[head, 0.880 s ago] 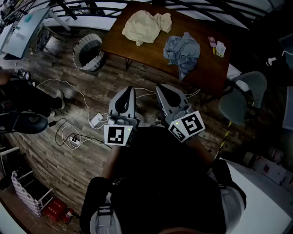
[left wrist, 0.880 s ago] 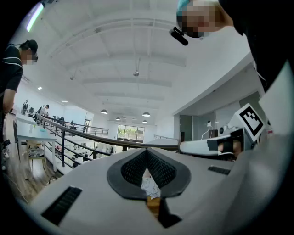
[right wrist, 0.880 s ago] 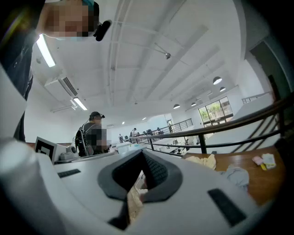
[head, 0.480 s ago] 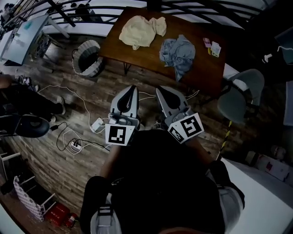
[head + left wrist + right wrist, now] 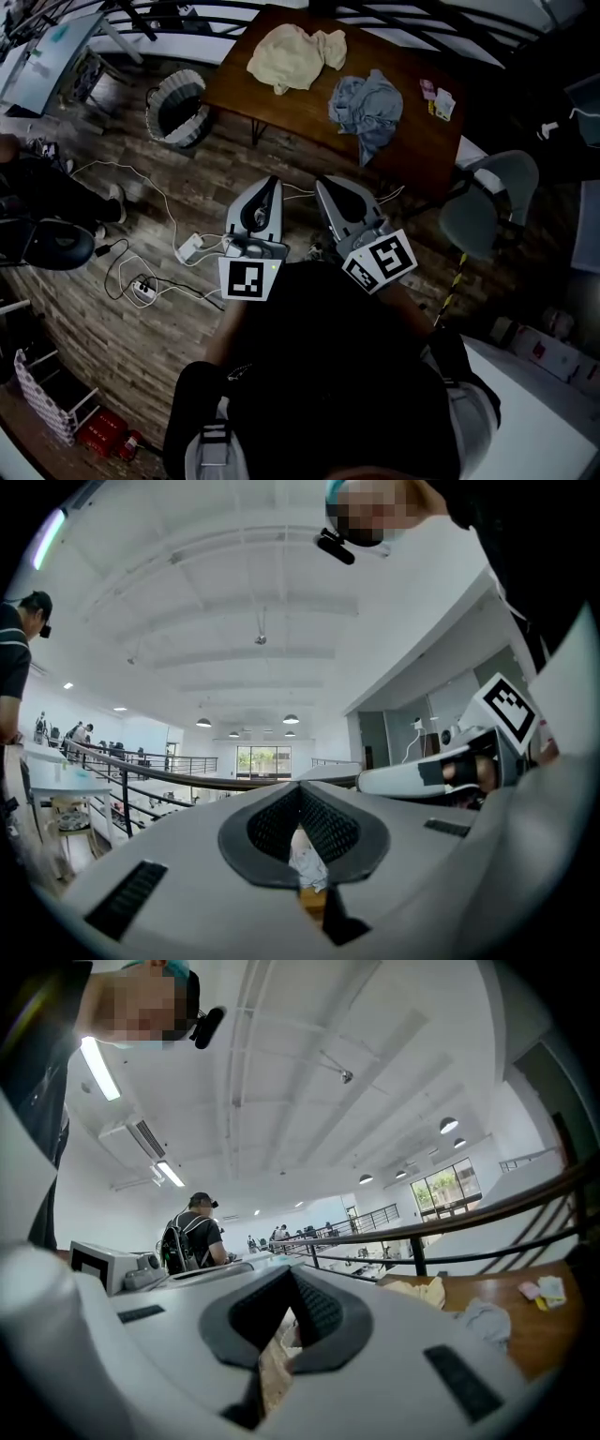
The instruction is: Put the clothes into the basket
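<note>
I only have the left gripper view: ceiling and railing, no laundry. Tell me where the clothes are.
Observer: The head view shows two on the brown table ahead: a cream garment and a blue garment, lying apart.
Operator: Now give me the basket.
Observer: The basket stands on the floor just off the table's left end. Neither garment is in it.
Operator: Report the right gripper.
Observer: In its own view the right gripper has its fingers together, with nothing between them.
</note>
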`<state>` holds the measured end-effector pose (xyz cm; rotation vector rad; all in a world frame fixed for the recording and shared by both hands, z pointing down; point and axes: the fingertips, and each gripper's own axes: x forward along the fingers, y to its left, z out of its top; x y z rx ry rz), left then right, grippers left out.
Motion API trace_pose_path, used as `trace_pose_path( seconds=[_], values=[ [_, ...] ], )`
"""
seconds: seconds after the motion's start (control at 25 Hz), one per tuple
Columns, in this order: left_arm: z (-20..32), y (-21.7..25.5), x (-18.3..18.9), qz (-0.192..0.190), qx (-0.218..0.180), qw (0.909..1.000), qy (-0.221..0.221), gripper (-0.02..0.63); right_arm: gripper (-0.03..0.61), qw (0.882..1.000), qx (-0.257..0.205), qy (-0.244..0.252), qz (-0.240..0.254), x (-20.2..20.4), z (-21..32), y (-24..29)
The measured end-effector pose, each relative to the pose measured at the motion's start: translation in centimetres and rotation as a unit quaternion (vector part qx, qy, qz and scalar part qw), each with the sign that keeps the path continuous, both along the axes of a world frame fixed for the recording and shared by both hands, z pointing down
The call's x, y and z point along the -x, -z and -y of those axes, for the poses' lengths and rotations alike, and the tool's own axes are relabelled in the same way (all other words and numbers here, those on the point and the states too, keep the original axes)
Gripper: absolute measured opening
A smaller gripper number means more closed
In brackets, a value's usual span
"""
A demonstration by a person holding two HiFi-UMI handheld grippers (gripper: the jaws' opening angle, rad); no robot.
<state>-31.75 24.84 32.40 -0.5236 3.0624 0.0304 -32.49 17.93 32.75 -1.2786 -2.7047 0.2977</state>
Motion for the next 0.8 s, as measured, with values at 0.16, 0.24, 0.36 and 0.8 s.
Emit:
trace_pose_path(
  seconds=[0.16,0.24,0.36,0.8],
  values=[
    [-1.4,-0.1,2.9,-0.002,-0.021,0.9997,-0.011,0.012,0.009,1.0,-0.006,0.004,0.015,2.3,-1.6,0.6],
    [-2.4,-0.2,4.5,-0.002,-0.035,0.9992,-0.018,0.012,0.009,1.0,-0.012,-0.003,0.013,3.9,-2.6,0.5],
    [-4.5,-0.2,6.5,0.004,-0.047,0.9983,-0.035,0.012,0.011,1.0,-0.021,-0.006,0.001,5.8,-4.6,0.2],
    [-8.8,0.8,15.4,0.016,-0.063,0.984,-0.166,0.012,0.032,0.999,0.019,-0.028,-0.032,14.2,-11.9,1.4]
  ],
)
